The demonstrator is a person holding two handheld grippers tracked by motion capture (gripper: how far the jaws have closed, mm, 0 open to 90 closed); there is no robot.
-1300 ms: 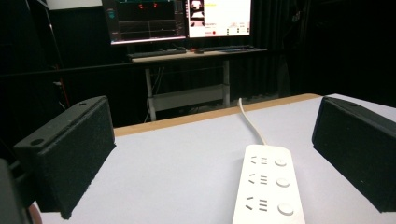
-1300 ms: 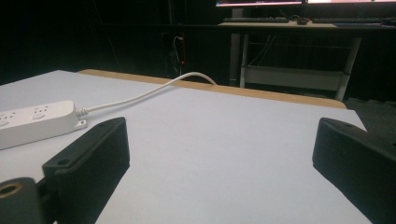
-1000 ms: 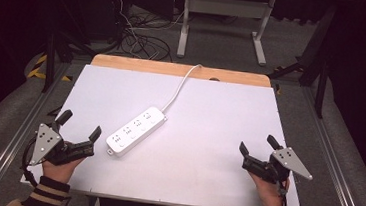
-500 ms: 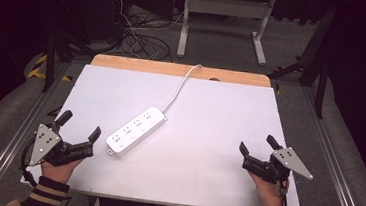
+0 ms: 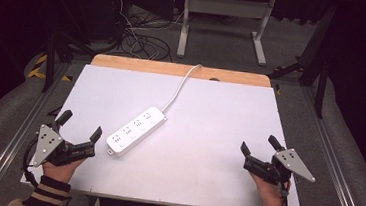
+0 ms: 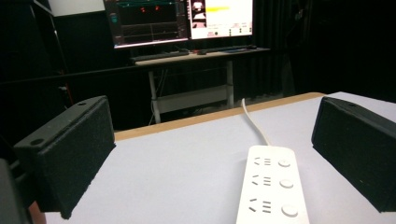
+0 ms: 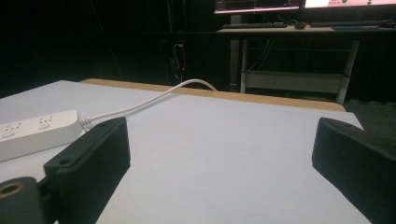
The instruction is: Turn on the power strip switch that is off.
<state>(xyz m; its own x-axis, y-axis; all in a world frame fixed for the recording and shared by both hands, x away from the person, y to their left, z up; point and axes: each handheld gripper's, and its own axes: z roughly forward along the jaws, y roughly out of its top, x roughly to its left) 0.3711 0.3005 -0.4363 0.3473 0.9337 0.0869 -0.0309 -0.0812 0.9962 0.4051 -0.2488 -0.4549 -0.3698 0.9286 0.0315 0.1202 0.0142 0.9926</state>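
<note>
Power strip (image 5: 136, 131) lies near the middle of the counter (image 5: 218, 136), left claw (image 5: 79, 134) just beside it, right claw (image 5: 257, 152) well apart, both wide open, empty; looks light, rigid, slick plastic, so grip across its narrow sides.

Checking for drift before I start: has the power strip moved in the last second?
No. The power strip lies at the same angle and the same gap from the table's wooden far edge.

White power strip (image 5: 136, 131) and cord (image 5: 180, 86), white table (image 5: 218, 136) edged wood-brown, black jaws, striped sleeves (image 5: 47, 193).
</note>
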